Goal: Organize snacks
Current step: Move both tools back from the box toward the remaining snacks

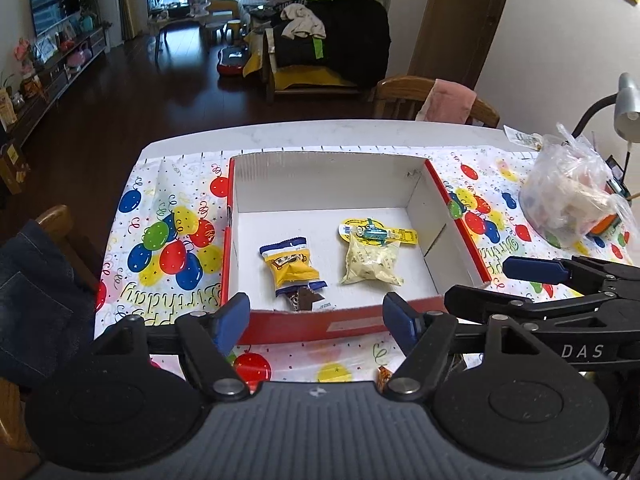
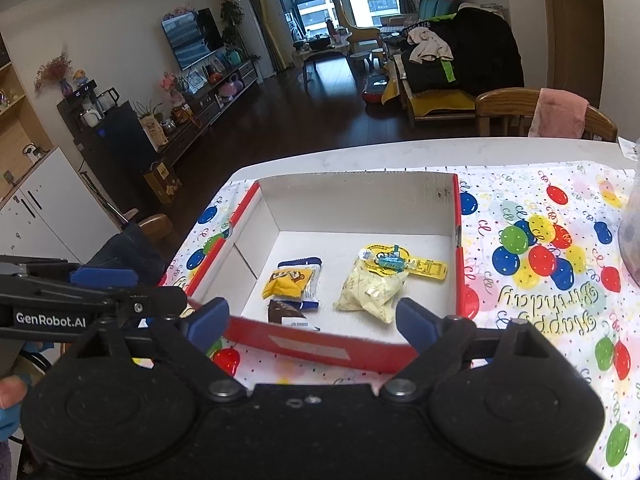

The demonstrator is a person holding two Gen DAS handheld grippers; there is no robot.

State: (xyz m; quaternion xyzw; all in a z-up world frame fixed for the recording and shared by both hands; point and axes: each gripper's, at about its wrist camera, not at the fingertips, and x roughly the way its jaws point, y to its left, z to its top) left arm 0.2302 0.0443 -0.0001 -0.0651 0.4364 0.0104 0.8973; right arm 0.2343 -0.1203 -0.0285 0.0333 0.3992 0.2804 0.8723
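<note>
A red cardboard box (image 1: 456, 216) with a white inside stands on the balloon tablecloth; it also shows in the right wrist view (image 2: 456, 216). In it lie a yellow-and-blue snack packet (image 1: 290, 266) (image 2: 294, 280), a dark brown packet (image 1: 305, 299) (image 2: 289, 312), a pale yellow bag (image 1: 372, 262) (image 2: 374, 290) and a yellow-tagged candy (image 1: 376, 234) (image 2: 400, 262). My left gripper (image 1: 316, 318) is open and empty, just before the box's near wall. My right gripper (image 2: 312, 320) is open and empty, at the same wall. The right gripper also shows at the right of the left wrist view (image 1: 532, 270).
A clear plastic bag of snacks (image 1: 576, 200) sits on the tablecloth (image 1: 168, 240) to the right of the box. A small orange wrapper (image 1: 385, 375) lies by the table's near edge. Wooden chairs (image 1: 424, 96) stand at the far side and at the left.
</note>
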